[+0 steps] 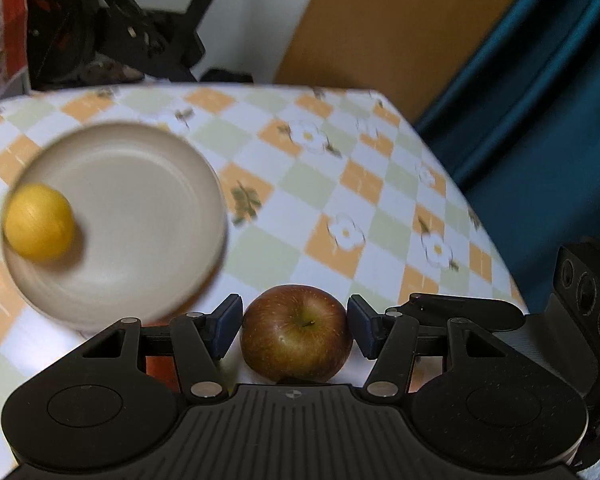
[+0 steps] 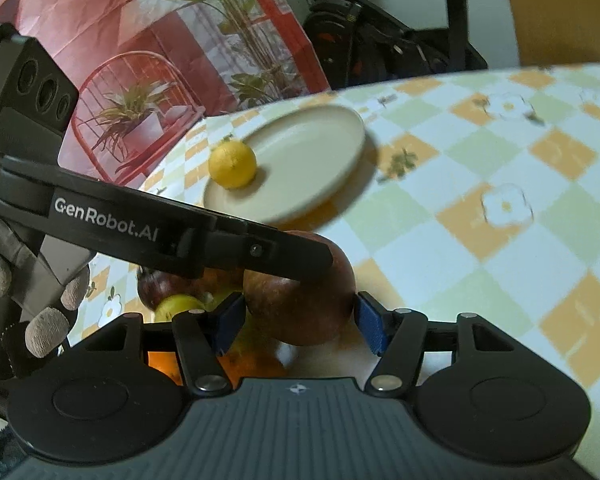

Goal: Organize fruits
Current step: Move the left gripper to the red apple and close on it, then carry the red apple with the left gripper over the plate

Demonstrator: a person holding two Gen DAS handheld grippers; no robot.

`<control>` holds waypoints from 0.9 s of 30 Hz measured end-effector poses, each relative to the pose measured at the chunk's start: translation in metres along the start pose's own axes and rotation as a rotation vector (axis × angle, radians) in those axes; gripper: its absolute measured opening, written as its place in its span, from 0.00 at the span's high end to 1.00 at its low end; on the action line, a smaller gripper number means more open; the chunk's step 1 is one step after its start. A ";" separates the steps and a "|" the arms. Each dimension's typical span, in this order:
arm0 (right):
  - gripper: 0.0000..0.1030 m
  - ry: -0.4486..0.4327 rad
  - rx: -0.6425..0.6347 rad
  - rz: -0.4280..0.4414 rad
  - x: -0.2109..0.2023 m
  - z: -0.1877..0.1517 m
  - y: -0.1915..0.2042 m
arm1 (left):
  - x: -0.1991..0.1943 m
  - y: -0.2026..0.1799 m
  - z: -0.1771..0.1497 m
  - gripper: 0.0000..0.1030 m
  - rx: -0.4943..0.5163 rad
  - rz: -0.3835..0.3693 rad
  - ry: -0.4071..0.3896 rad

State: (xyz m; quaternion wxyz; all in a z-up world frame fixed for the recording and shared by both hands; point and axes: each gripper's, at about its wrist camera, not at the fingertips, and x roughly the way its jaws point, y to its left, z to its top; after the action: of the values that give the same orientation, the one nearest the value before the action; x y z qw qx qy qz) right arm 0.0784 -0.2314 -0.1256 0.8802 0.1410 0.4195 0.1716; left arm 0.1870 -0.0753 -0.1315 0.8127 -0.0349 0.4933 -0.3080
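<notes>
Gripping a round red-and-green apple [image 1: 296, 340] in the left gripper [image 1: 295, 320], blue pads pressed against both flanks and jaws about half spread, stem dimple turned up toward the left wrist camera; cannot tell whether the fruit rests on anything or hangs clear of the table; sits near the close edge of a checked orange, green and white tablecloth with daisy prints [image 1: 300, 184]; lies near a shallow round beige plate [image 1: 140, 200], blurred, off to the upper left in that view; carries one yellow lemon [image 1: 39, 222] on that plate, close to its left rim; seen from the right wrist, fills the whole gap between the blue pads of the right gripper [image 2: 300, 322], which stands at a similar half spread; cannot tell there whether those pads press on the skin or only frame it; shows a black finger of the left gripper crossing over the top of the same fruit, with knitted gloved fingers [image 2: 46, 330] wrapped round its handle at the left edge; reveals more fruit crowded just below and left: a dark red fruit [image 2: 156, 284], a yellow-green fruit [image 2: 176, 306] touching it, and an orange fruit [image 2: 256, 364] partly hidden behind the right gripper's body.
</notes>
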 end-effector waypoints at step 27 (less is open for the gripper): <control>0.39 0.022 -0.281 -0.037 0.124 0.121 0.040 | -0.008 0.120 0.078 0.42 -0.190 0.114 -0.139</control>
State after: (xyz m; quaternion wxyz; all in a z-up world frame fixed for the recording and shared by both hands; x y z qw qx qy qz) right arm 0.2393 -0.1556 -0.1214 0.8895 0.0069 0.4037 0.2140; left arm 0.3047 0.0065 -0.1286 0.8540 -0.1049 0.4641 -0.2102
